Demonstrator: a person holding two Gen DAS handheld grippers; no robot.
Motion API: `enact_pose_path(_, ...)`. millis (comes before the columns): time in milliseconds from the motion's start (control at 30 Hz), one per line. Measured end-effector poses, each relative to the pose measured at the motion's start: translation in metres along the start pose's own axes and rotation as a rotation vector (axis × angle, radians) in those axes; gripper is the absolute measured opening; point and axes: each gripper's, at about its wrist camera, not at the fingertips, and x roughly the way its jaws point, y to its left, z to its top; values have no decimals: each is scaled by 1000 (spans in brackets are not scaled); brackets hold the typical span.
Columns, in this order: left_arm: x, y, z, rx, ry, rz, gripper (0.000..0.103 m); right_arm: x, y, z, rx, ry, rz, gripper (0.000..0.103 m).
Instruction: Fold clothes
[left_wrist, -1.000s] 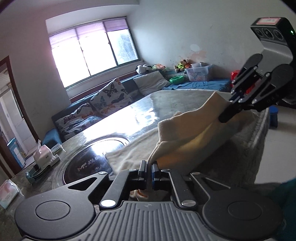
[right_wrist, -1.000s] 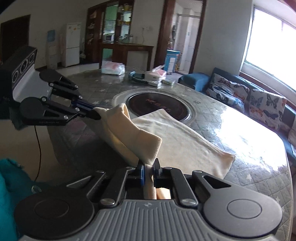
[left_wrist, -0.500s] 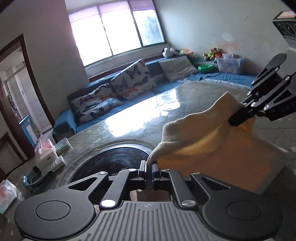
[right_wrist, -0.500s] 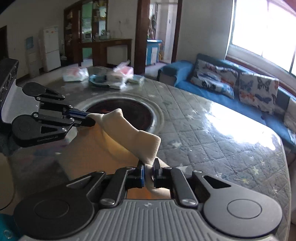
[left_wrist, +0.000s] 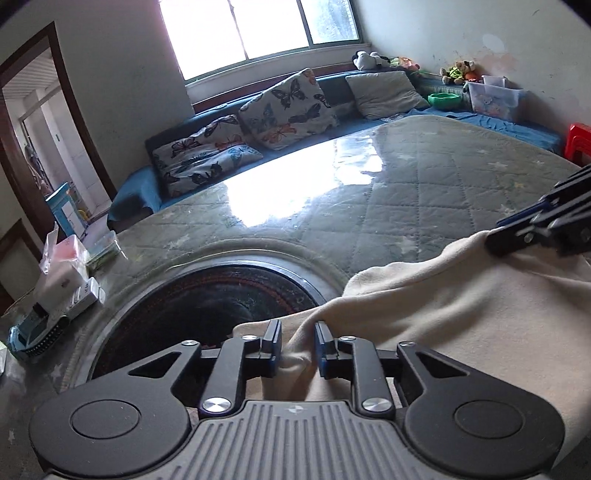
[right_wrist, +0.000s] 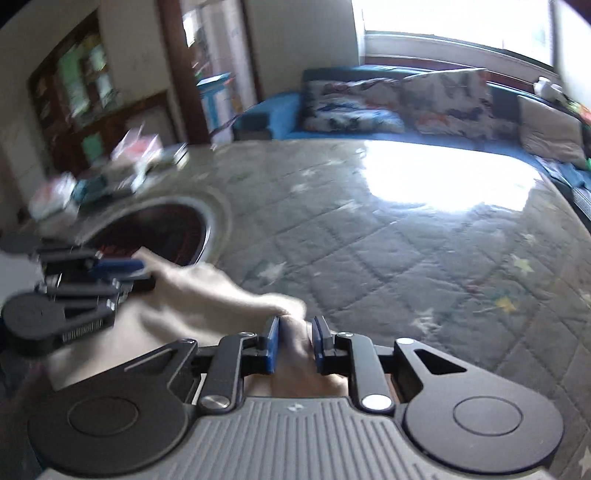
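A cream cloth (left_wrist: 443, 317) lies folded over on the quilted table (left_wrist: 424, 192), its far edge beside the round black inset (left_wrist: 207, 299). My left gripper (left_wrist: 297, 349) is low over the cloth's left corner with its jaws parted; the cloth fold sits loose between them. My right gripper (right_wrist: 294, 345) is likewise parted over the cloth's (right_wrist: 207, 295) other corner. Each gripper shows in the other's view: the right one (left_wrist: 546, 225) at the far right, the left one (right_wrist: 74, 291) at the left, blurred.
Tissue packs and small boxes (left_wrist: 62, 280) stand at the table's left end. A blue sofa with butterfly cushions (left_wrist: 280, 107) runs along the far side under the window. A red stool (left_wrist: 578, 142) stands at the right.
Both grippers carried the cloth's corners forward and down onto the table, folding it over. Both have opened from shut and let the cloth go.
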Motion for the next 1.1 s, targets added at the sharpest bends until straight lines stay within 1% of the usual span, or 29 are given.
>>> enact_pose_path(67,-3,3,1,-20,1,6,31,-9,-2,0,0,-26,-15,17)
enact_pose_path(100,-7,5,3,-34,-6,3,41,-20,-3,1,-12,-49,-40,17)
enact_pose_path(133,-10,6,4,-48,-13,0,49,-27,-4,1,-21,-59,-38,17)
enact_pose_path(267,-30,1,14,-78,-51,-39,65,-53,-3,-7,-42,-65,-7,17)
enact_pose_path(333,-34,-5,15,-74,-59,-51,78,-54,2,-12,-70,-49,10,17)
enact_pose_path(367,-34,-8,16,-66,-58,-50,80,-53,4,-13,-76,-44,13,17)
enact_pose_path(500,-24,-15,18,-44,-31,-33,82,-31,10,-11,-36,-21,10,17)
enact_pose_path(633,-6,-11,22,-62,6,-1,82,-10,8,-6,21,-23,20,17)
enact_pose_path(700,5,-9,24,-75,37,15,82,0,8,-5,18,-5,-5,15)
enact_pose_path(867,16,-8,26,-90,50,22,83,1,8,-4,-23,-28,-25,14)
enact_pose_path(933,15,-7,26,-96,51,21,83,-8,7,-3,-23,-46,-24,14)
enact_pose_path(1000,11,-8,24,-98,43,19,83,-26,6,-4,-29,-62,-12,14)
enact_pose_path(1100,0,-9,22,-107,26,18,82,-48,0,-14,-54,-60,-48,14)
